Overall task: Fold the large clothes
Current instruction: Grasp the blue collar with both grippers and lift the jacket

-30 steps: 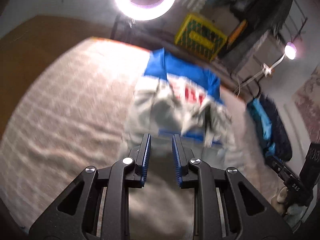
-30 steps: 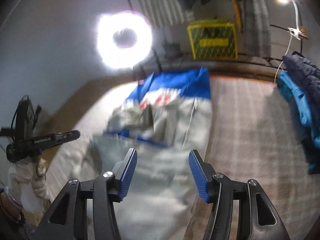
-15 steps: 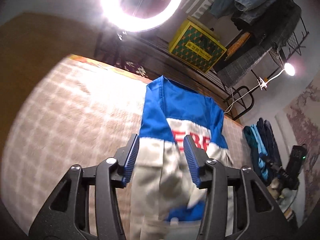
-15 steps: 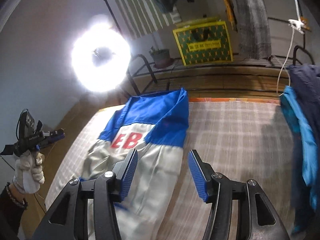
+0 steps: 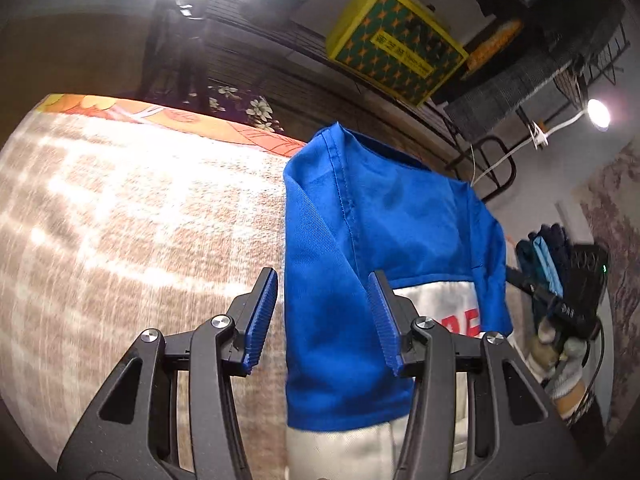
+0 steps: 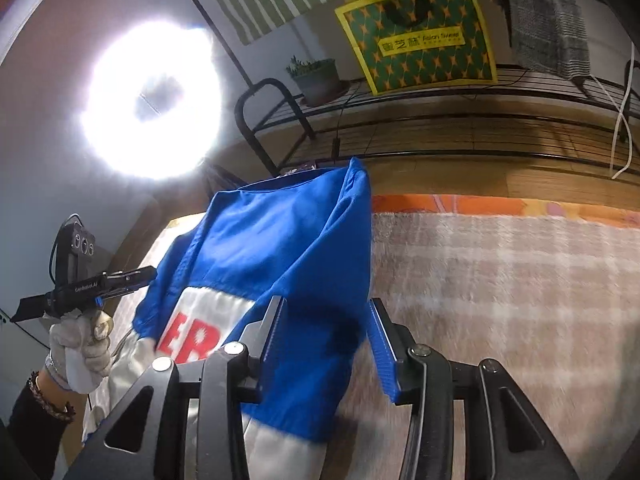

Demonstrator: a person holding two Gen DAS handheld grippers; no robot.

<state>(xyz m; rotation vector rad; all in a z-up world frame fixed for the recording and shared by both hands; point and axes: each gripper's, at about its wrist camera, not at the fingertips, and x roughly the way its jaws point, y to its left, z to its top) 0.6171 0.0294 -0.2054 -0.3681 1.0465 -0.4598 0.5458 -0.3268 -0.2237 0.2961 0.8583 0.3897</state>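
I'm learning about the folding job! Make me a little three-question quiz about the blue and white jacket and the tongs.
1. True or false: the left tongs are squeezed shut.
2. What colour are the letters on the white band of the jacket?
A. green
B. red
C. black
3. Fill in: the jacket lies on a checked ____.

Key:
1. False. In each wrist view the jaws stand wide apart, with blue cloth showing between them, and the right tongs are open too.
2. B. Red letters show on the white band.
3. Blanket, a fuzzy beige and white one.
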